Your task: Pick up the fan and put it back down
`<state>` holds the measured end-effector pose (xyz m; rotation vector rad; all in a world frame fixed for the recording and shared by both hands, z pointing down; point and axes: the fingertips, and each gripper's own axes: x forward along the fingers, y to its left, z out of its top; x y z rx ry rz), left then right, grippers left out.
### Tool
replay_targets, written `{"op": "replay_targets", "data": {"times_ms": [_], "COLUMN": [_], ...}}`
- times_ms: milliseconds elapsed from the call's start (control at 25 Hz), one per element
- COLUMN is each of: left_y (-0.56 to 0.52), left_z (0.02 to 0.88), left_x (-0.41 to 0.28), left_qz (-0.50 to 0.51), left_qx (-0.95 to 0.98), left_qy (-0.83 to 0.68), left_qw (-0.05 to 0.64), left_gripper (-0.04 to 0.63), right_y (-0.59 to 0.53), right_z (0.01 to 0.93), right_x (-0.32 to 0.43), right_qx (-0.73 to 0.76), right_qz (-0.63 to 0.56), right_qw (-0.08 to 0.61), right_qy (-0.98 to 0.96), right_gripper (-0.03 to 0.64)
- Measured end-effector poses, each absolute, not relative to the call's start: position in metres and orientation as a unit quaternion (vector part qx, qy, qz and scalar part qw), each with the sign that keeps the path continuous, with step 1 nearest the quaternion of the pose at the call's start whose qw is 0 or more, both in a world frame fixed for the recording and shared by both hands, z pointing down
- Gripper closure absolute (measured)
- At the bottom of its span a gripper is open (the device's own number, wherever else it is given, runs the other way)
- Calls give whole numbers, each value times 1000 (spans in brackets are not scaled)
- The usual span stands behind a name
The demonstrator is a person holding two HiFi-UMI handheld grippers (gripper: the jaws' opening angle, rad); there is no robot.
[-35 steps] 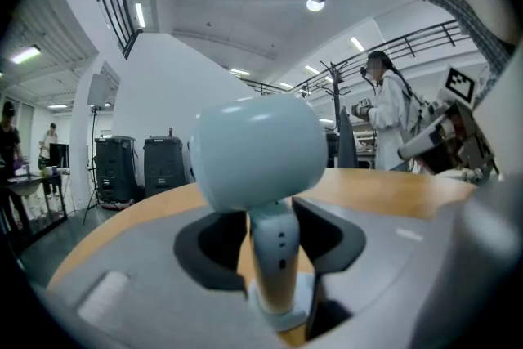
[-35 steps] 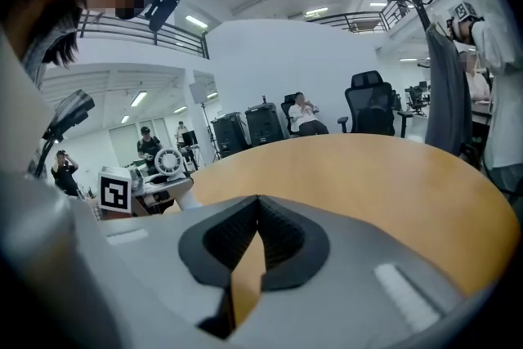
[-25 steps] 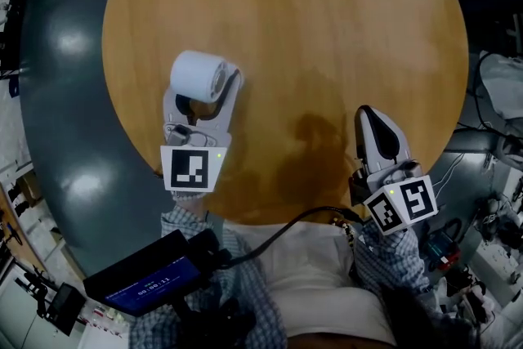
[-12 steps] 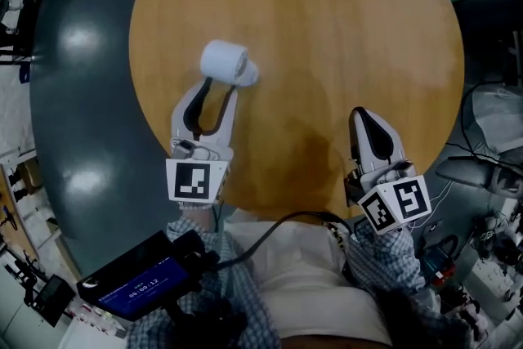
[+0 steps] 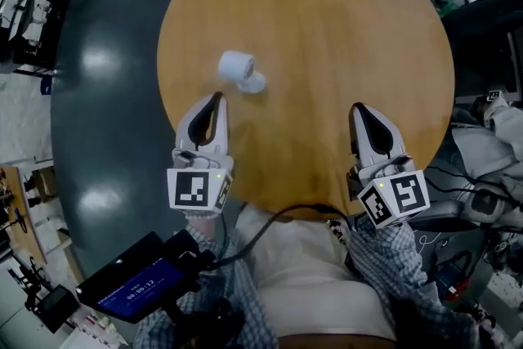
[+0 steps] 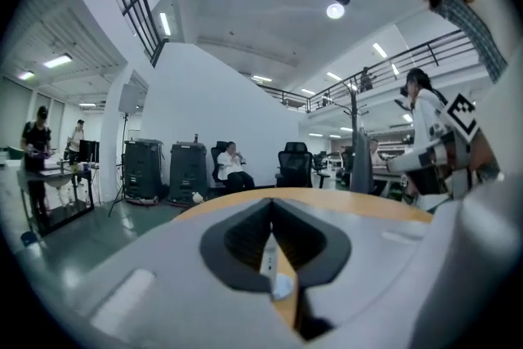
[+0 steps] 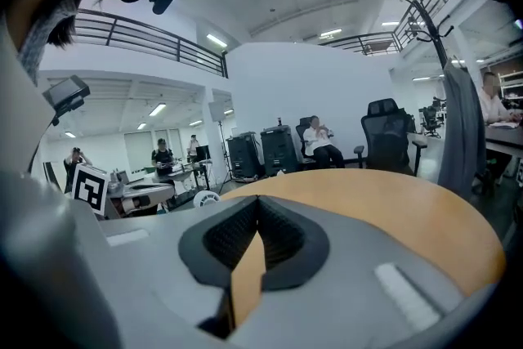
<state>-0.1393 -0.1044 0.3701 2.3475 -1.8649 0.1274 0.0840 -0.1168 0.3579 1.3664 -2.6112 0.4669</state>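
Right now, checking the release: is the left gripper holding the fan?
No, the fan lies on the table, apart from the left gripper.

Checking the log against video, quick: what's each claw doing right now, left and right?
Left claw: closed, empty; the fan lies apart, ahead of it.
Right claw: closed, holding nothing.
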Motion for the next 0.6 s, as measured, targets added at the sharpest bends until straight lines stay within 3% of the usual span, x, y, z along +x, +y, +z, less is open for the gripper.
{"op": "replay_targets", "data": {"times_ms": [600], "left_y": [-98], "left_z": [335], "left_x": [-144], "left_qz": [41], "left_qx": [781], "left_qy": [-623], "left_qw": [19], "left_gripper": [595], "right_y": [-134], "right_z": [335], "right_x": [75], "right_qx": [464], "right_qz": [105], "right_qw": [12], "right_qy": [-880], "right_gripper": [615]}}
